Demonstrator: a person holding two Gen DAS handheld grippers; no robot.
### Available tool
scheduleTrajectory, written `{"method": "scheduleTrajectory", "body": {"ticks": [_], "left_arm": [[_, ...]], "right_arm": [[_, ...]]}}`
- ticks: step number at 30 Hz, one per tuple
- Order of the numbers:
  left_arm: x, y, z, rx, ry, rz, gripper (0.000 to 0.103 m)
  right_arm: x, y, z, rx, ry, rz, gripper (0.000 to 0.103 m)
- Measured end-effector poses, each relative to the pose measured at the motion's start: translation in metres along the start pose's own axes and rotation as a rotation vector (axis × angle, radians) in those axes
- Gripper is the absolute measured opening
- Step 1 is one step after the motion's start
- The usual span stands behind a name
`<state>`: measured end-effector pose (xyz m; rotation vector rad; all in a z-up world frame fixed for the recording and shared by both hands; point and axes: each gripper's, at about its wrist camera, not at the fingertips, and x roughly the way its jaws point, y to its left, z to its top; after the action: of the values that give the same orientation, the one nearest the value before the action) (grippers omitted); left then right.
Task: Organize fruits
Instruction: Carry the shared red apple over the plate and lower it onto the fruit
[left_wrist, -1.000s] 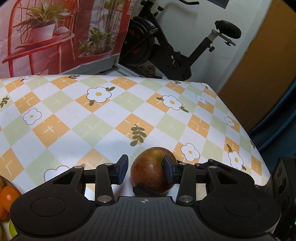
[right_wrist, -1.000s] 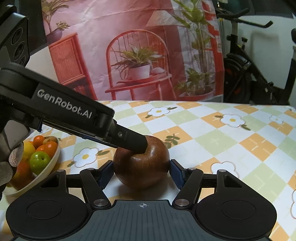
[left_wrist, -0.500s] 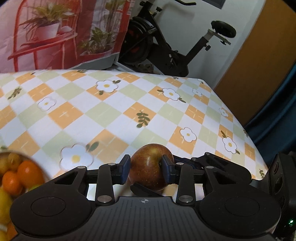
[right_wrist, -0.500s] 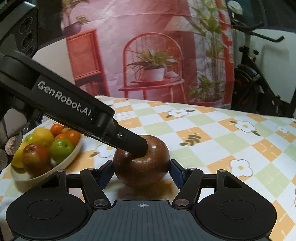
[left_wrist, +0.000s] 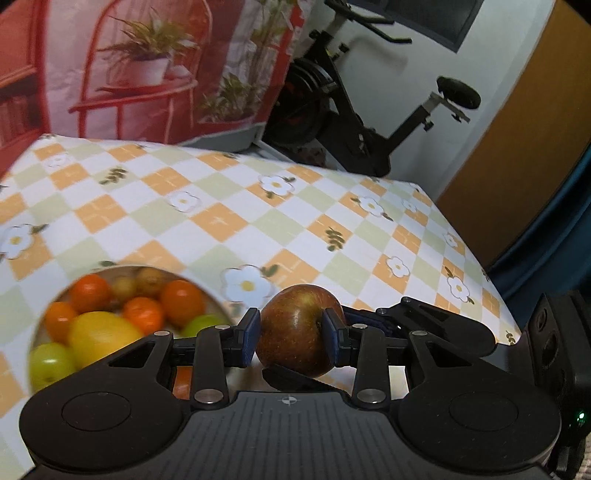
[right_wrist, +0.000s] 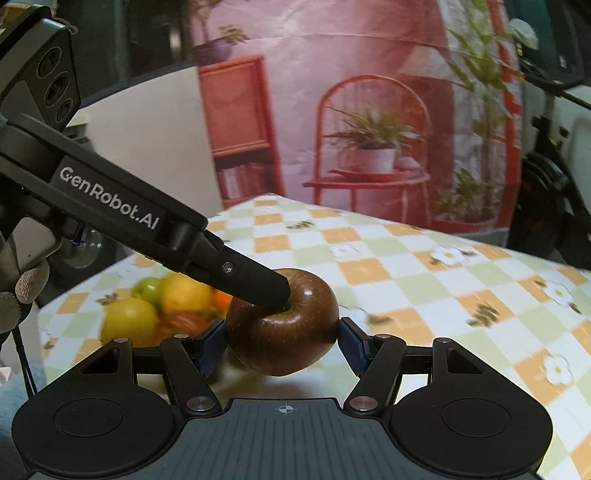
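Left wrist view: the left gripper (left_wrist: 291, 338) is clamped on the apple (left_wrist: 300, 334), a blue pad pressed to each flank. Compared with 1 second ago, the bowl (left_wrist: 212, 300) of fruit, then barely peeking in at the lower left edge, now fills the space just left of the left finger, with oranges, a yellow fruit and green ones plainly visible though blurred. The checked tablecloth (left_wrist: 295, 221) has slid rightward in the frame, so the pair of tools has carried the apple sideways toward the bowl. Within that second the left jaws closed a little further on the apple and have since held about steady.

In the right wrist view the right gripper (right_wrist: 281, 343) also grips the apple (right_wrist: 282, 325), its 2 pads touching the fruit on either side at an unchanged width. One finger of the left tool comes in from the upper left and sits in the stem dimple on top. The bowl fruit (right_wrist: 166, 306), 1 second ago well off to the left of this tool, now sits directly behind and just left of the apple, partly hidden by it. The apple's underside shows clear of the cloth, so it seems to be carried in the air, held by both tools at once.

My reading: the transfer is nearly there. What remains is bringing the apple over the rim, finding a gap among the piled fruit, and letting go with both tools without it rolling off the heap.
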<state>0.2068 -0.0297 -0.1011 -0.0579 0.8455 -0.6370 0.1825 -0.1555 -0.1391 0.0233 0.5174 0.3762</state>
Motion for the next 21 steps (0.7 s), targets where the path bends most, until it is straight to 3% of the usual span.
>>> {"method": "scheduleTrajectory", "body": {"ticks": [11,21], "left_arm": [[-0.044,0.044,-0.010,-0.088,-0.075,0.054,0.039],[-0.061,0.071,-0.019,-0.136,-0.111,0.064,0.039]], "right_arm": [[0.030,0.062,0.031,-0.099,0.021,0.081,0.061],[0.049,0.093,0.042,-0.157,0.046,0.111,0.061]]}}
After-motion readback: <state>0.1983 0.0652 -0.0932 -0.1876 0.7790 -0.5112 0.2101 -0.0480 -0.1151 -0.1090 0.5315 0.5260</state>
